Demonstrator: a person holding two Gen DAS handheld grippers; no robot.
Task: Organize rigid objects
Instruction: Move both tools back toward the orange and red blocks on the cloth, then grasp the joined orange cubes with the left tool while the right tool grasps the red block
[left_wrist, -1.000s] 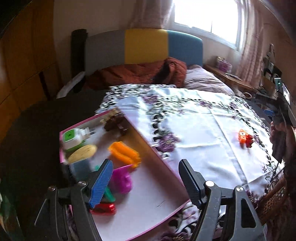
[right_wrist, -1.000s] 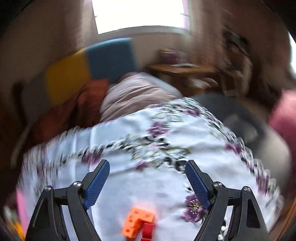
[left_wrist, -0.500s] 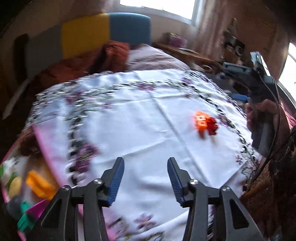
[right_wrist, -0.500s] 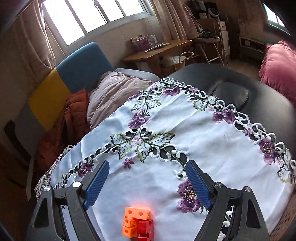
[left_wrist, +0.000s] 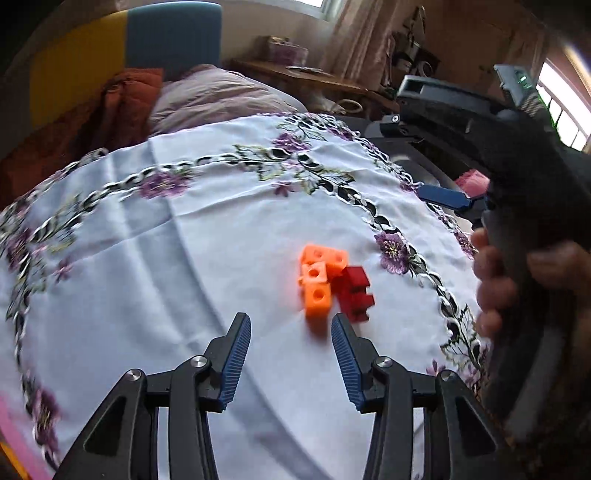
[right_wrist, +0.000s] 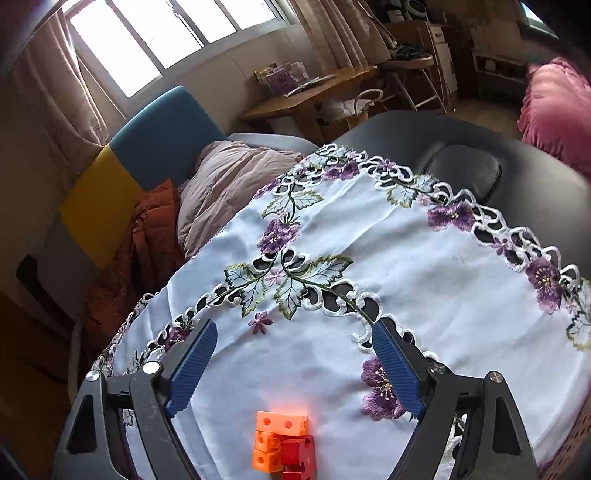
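Note:
A cluster of joined orange blocks (left_wrist: 317, 285) and red blocks (left_wrist: 355, 291) lies on the white flower-embroidered tablecloth (left_wrist: 184, 258). My left gripper (left_wrist: 290, 320) is open, its jaws fairly narrow with nothing between them; the cluster sits just beyond its right fingertip. In the right wrist view my right gripper (right_wrist: 294, 326) stands wide open over the cloth, with the orange blocks (right_wrist: 277, 435) and red blocks (right_wrist: 300, 456) low between its fingers, untouched. A hand (left_wrist: 495, 284) holds that right gripper's body at the right edge of the left wrist view.
A bed with a blue and yellow headboard (right_wrist: 147, 147), a pillow (right_wrist: 229, 184) and an orange blanket (right_wrist: 151, 229) lies behind the table. Black padding (right_wrist: 461, 170) shows past the cloth's lace edge. A pink tray edge (left_wrist: 11, 439) peeks in at the bottom left.
My left gripper swung right, away from the pink tray of toys to the block cluster, and its jaws narrowed. The right gripper rolled and steadied, with the blocks staying under it.

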